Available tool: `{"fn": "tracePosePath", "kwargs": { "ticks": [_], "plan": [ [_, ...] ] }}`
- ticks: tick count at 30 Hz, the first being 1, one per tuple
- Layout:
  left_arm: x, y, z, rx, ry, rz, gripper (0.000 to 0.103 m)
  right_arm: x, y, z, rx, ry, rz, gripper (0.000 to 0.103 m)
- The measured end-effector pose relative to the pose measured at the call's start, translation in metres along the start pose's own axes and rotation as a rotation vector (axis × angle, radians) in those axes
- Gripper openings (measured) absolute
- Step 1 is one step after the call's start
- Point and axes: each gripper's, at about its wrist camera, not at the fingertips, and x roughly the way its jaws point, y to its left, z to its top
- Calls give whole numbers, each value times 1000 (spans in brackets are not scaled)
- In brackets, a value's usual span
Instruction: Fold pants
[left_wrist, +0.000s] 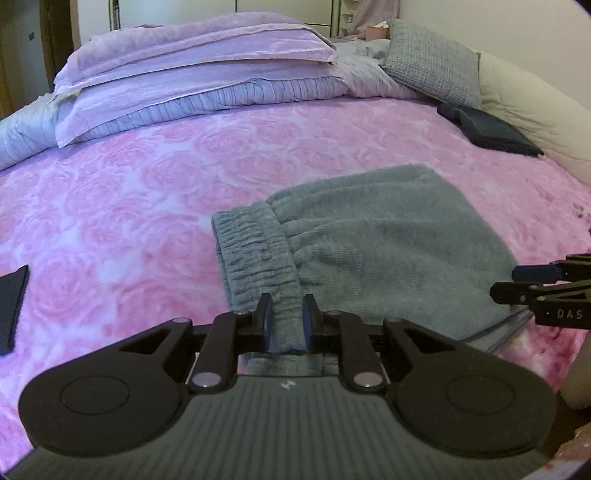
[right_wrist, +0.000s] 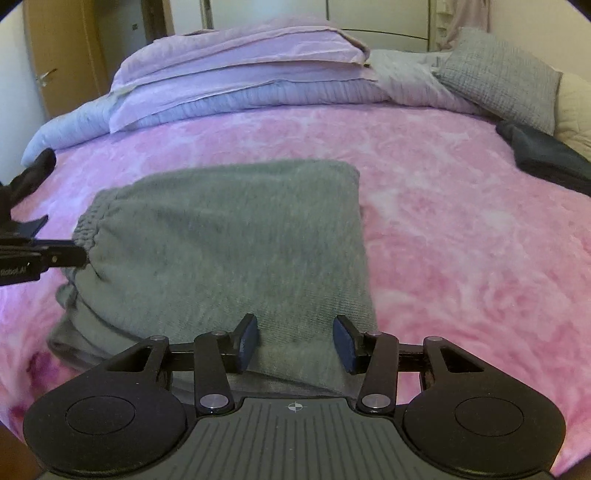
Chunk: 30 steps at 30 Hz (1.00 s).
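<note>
Waistband (left_wrist: 258, 251) pinched by left tool (left_wrist: 287, 321) shows clearly only leftward.

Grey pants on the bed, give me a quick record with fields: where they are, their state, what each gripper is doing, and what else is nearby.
pants: grey pants, folded over, on pink blanket
left gripper: shut on the elastic waistband
right gripper: jaws apart, fabric between them, pads not pressing
nearby: dark folded garment, lilac pillows, grey cushion
</note>
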Motion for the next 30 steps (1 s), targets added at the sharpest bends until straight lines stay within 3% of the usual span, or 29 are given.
{"fn": "tracePosePath", "kwargs": {
  "ticks": [3,5,7,9,16,30],
  "plan": [
    [-19,0,-2,-12,3,3,16,-23,8,4,6,-40,-15,46],
    [-31,-1,-10,-24,11,-4,23,-38,15,0,18,-52,-21,59],
    [-44,-1,-18,-42,22,-14,29,-51,22,-9,44,-53,-17,63],
    [-57,-2,-27,-51,40,-16,38,-61,28,-20,72,-44,-8,64],
    [-101,-5,-54,-44,56,-20,53,-107,51,-46,138,-76,-21,65],
    [-162,-13,-89,-28,22,-42,59,-158,81,-83,130,-83,-31,65]
  ]
}}
